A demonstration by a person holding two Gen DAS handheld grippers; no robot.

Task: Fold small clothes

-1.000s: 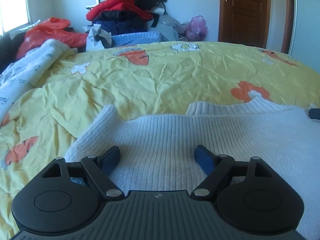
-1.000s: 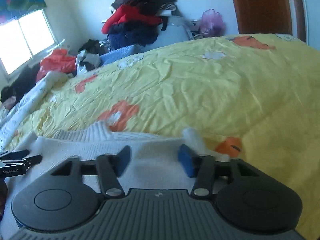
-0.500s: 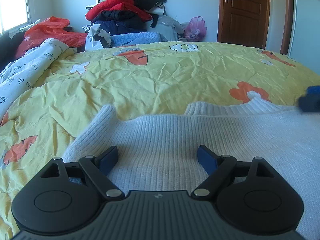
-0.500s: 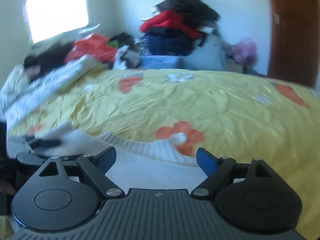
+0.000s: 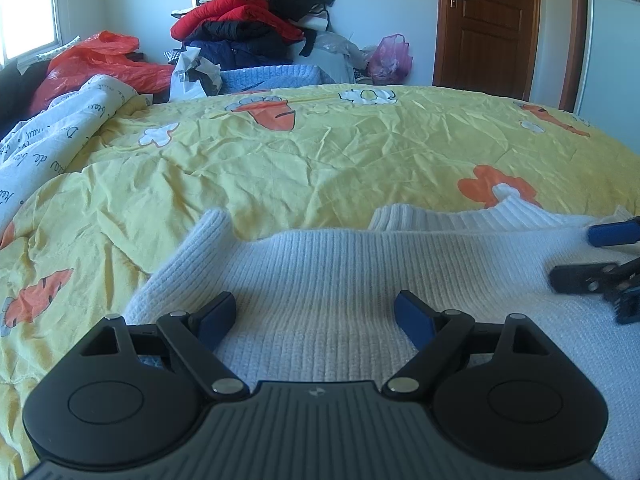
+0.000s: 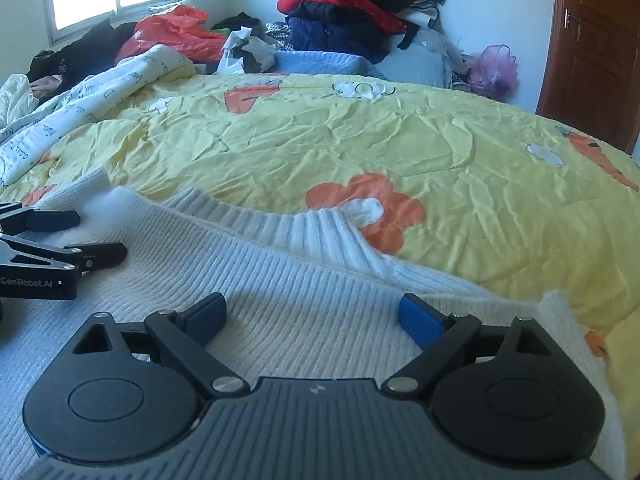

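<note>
Here the white knitted sweater (image 5: 340, 280) lies spread flat on the yellow bedspread (image 5: 280, 168), close to the bed's near edge, with its ribbed collar (image 6: 304, 228) pointing toward the far edge and the heap of clothes (image 5: 256, 12) beyond it. The left sleeve end (image 5: 208, 224) sticks up toward the left side of the bed; on the right, a fold of knit runs out toward the right edge, and its outer end is too blurred to read.

The left gripper (image 5: 316, 316) hovers low over the left half of the garment with its jaws spread wide and only knit showing in the gap; nothing is pinched. The right gripper (image 6: 312, 314) sits over the right half, just below the collar, and its jaws are opening, with no cloth caught between the blue pads (image 6: 420, 316). Each gripper shows at the edge of the other's view, so the two stand near one another over the sweater's middle.

Judging from this, the garment looks smoothed out and the work stands between folds: nothing is gripped. The next move likely calls for each claw to travel outward to an edge or sleeve, come down so one finger slides under the knit, close on a single layer, and carry it across the body without dragging the whole sweater along the bedspread.
</note>
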